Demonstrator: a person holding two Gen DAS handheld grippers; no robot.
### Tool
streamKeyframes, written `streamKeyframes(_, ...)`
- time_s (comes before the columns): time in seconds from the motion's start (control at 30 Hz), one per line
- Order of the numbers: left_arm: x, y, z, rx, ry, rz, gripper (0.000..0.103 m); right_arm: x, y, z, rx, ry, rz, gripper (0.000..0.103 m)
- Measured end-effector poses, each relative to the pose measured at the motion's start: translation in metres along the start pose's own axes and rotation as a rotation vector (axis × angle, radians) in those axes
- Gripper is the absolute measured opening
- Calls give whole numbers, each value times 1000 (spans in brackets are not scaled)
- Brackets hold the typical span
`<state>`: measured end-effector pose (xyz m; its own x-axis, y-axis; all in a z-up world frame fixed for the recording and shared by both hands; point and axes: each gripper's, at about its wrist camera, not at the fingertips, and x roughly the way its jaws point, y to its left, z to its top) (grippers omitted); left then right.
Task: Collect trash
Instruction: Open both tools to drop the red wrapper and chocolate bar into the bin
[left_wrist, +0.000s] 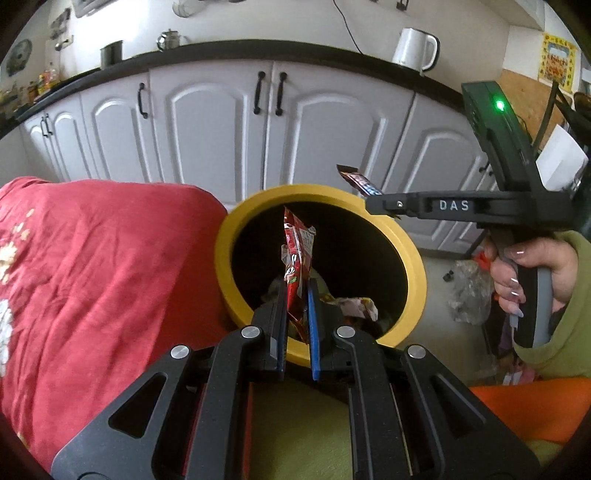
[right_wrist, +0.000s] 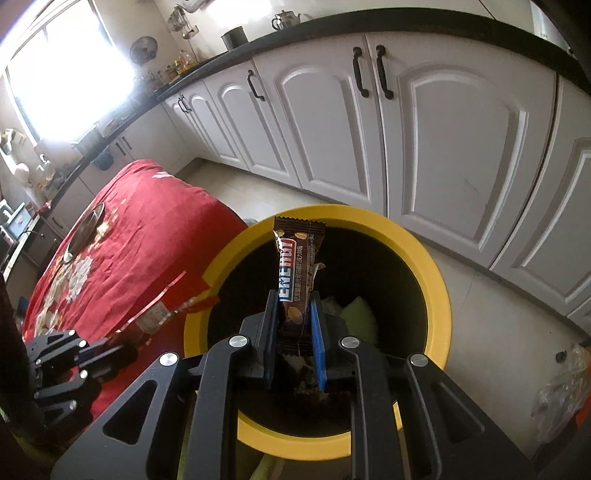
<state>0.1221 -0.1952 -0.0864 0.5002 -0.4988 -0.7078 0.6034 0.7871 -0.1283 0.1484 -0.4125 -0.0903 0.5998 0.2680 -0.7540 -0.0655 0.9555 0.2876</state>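
Observation:
A round bin with a yellow rim (left_wrist: 413, 266) (right_wrist: 439, 295) stands on the floor beside the table, with crumpled wrappers (left_wrist: 356, 306) lying inside. My left gripper (left_wrist: 297, 295) is shut on a red snack packet (left_wrist: 297, 254), held upright over the bin's mouth. In the left wrist view my right gripper (left_wrist: 373, 201) reaches in from the right above the far rim, a hand (left_wrist: 532, 266) on its handle. My right gripper (right_wrist: 295, 302) is shut on a brown chocolate bar wrapper (right_wrist: 295, 266) (left_wrist: 360, 182) above the bin opening. My left gripper (right_wrist: 125, 350) shows at the lower left of the right wrist view.
A table under a red flowered cloth (left_wrist: 92, 266) (right_wrist: 122, 251) sits left of the bin, with a metal dish (right_wrist: 86, 225) on it. White cabinets (left_wrist: 266, 136) (right_wrist: 424, 136) line the wall behind. A clear plastic bag (left_wrist: 469, 291) (right_wrist: 561, 398) lies on the floor to the right.

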Motion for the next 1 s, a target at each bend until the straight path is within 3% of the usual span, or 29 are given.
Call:
streamKeyframes(0.4,29,-3,4,-2,66,-28,5,3,-21,1,92,-2,31,19)
streamKeyframes(0.53,36,-5,7,5,75,-30,6,2,-27,1,118,-11,38,27)
streamKeyframes(0.7,39,0,11,-16,68,-17,35,-4,-31,3,142,-38,30,31)
streamKeyframes(0.8,35,7,12,-41,53,1,52,-10,-28,5,141,-64,19,41)
streamKeyframes(0.87,31,13,12,-61,43,12,60,-13,-26,6,138,-78,15,58)
streamKeyframes(1.0,16,28,13,-123,10,31,83,-22,-10,9,97,-104,-5,62)
